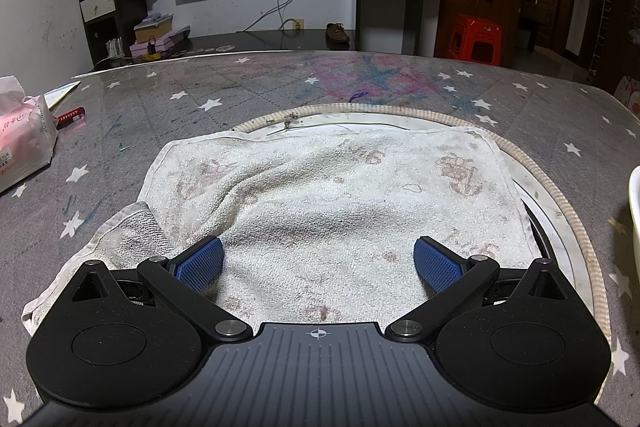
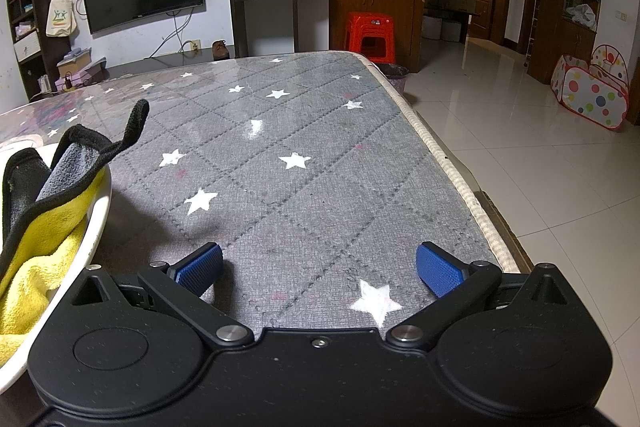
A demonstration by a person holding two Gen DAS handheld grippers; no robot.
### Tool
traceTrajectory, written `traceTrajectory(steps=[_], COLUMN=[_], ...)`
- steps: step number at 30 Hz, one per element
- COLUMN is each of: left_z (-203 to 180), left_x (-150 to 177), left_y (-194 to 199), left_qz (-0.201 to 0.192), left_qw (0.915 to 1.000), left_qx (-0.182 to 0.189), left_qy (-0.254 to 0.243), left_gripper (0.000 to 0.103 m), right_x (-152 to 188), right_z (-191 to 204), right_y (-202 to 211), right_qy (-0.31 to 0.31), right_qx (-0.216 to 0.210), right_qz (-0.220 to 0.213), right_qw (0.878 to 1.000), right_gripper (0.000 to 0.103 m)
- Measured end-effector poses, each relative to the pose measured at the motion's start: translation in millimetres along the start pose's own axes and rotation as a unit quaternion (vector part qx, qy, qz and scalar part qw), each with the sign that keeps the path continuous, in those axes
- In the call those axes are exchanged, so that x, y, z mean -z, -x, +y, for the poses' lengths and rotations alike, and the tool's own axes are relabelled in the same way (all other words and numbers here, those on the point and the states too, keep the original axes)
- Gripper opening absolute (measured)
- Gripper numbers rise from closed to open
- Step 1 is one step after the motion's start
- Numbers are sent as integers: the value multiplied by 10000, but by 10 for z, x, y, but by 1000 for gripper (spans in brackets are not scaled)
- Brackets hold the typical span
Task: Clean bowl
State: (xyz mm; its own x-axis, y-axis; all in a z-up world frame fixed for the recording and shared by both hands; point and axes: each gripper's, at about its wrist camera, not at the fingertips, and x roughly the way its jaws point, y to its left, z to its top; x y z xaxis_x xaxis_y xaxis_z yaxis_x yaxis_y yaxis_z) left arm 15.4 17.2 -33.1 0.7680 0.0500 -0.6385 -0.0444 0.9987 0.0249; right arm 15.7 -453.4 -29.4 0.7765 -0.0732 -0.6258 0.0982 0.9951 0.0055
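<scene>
In the left wrist view my left gripper (image 1: 319,263) is open and empty, just above a stained white towel (image 1: 320,199) that lies over a round turntable (image 1: 560,195). The white bowl's rim (image 1: 635,203) shows at the right edge. In the right wrist view my right gripper (image 2: 319,269) is open and empty over the bare tablecloth. The white bowl (image 2: 98,219) sits to its left, and a yellow and grey cloth with black trim (image 2: 44,227) lies in it and hangs over the rim.
The grey star-patterned tablecloth (image 2: 300,147) covers the table. A tissue pack (image 1: 24,143) and a red pen (image 1: 70,117) lie at the far left. The table's right edge (image 2: 460,179) drops to a tiled floor. A red stool (image 2: 370,37) stands beyond the table.
</scene>
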Motion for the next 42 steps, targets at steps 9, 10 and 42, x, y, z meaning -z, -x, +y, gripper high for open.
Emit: traceTrajectory(steps=[9,10,42], left_z=[0,0,2], left_x=[0,0,0], left_y=[0,0,3], left_qz=[0,0,-1], left_qw=[10000,10000,10000], left_qx=[0,0,-2], left_qy=[0,0,-3], left_gripper=[103,103,103], right_x=[2,2,-313], right_z=[1,-5,1034], right_y=[1,-1,554], right_qy=[3,-5,1275], right_qx=[3,-7,-2230], right_qz=[-6,-11,49], right_qw=[10000,10000,9664], right_gripper=[103,103,97])
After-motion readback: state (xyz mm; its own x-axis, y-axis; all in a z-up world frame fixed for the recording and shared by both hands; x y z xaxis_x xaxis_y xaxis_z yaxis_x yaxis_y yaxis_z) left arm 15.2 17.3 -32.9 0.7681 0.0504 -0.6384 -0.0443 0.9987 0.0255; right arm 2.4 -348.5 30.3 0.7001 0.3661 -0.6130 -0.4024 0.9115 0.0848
